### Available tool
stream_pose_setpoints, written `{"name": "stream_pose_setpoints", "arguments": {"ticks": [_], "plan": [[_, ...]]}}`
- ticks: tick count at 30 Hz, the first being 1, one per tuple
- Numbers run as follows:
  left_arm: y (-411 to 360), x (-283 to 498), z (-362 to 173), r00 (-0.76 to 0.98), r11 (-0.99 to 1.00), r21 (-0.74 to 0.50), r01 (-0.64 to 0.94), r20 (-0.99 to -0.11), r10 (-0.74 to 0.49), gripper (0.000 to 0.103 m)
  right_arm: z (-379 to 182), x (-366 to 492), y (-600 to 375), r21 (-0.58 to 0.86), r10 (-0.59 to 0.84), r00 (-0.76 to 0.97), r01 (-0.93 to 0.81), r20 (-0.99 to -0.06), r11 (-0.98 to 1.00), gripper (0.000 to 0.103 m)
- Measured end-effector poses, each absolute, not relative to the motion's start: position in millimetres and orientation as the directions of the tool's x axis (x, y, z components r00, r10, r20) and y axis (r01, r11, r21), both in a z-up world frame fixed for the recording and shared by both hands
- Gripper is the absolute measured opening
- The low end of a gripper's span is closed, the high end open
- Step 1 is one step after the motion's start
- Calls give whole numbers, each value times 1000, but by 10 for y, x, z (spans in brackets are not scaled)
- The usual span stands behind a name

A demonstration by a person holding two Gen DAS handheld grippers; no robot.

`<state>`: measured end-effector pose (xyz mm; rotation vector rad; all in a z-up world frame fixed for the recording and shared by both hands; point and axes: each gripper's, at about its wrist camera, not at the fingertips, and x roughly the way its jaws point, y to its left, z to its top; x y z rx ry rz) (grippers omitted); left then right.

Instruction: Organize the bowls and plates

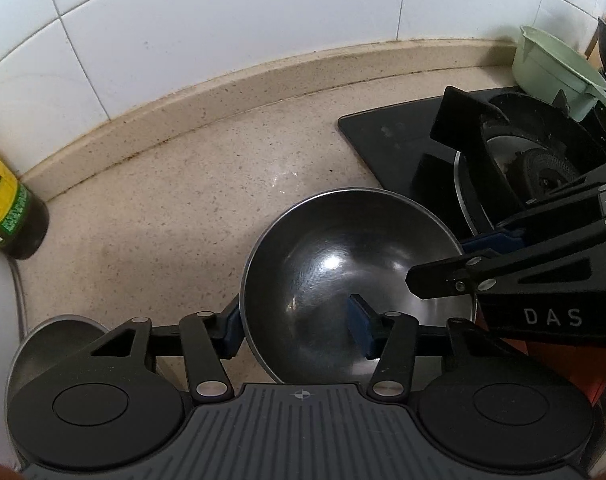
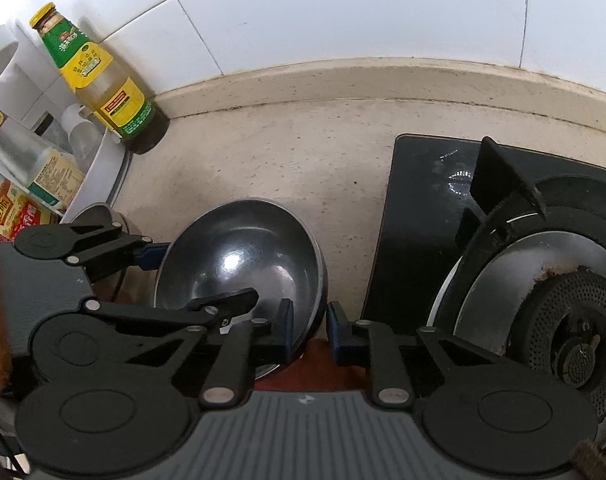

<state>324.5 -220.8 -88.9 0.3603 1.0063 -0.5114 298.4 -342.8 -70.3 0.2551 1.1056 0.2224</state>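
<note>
Steel bowl [image 1: 355, 280]: dark grey, mirror-shiny, one white glare spot inside. Both grippers black, with blue pads [image 1: 361, 326] and grey ribbed bodies; right gripper [image 2: 309, 330] sits over a red-orange patch. White "DAS" lettering on the black arm. Countertop [image 1: 163, 216]: beige with fine dark speckles, brown grime line along the backsplash. Wall tiles [image 1: 223, 20]: glossy white, grey grout. Hob [image 2: 419, 216]: glossy black glass; burner [image 2: 571, 332] black, rust-brown stain on its silver ring. Oil bottle [image 2: 99, 76]: yellow-green label, yellow cap. Jug [image 1: 551, 64]: pale mint green.
</note>
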Motion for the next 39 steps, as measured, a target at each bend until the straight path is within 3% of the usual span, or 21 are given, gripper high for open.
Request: {"name": "stream_pose_setpoints", "arguments": {"ticks": [27,39], "plan": [[-2206,3037,-532,512,816,62,575,-805,-299,66,-416,2825,-3514,326,303,508,-45,-806,944,18],[-1753,2878,-104,629,872,94,481,-730,-268,71,56,2860,-3121,306,337,557,-152,-759,940,18]]}}
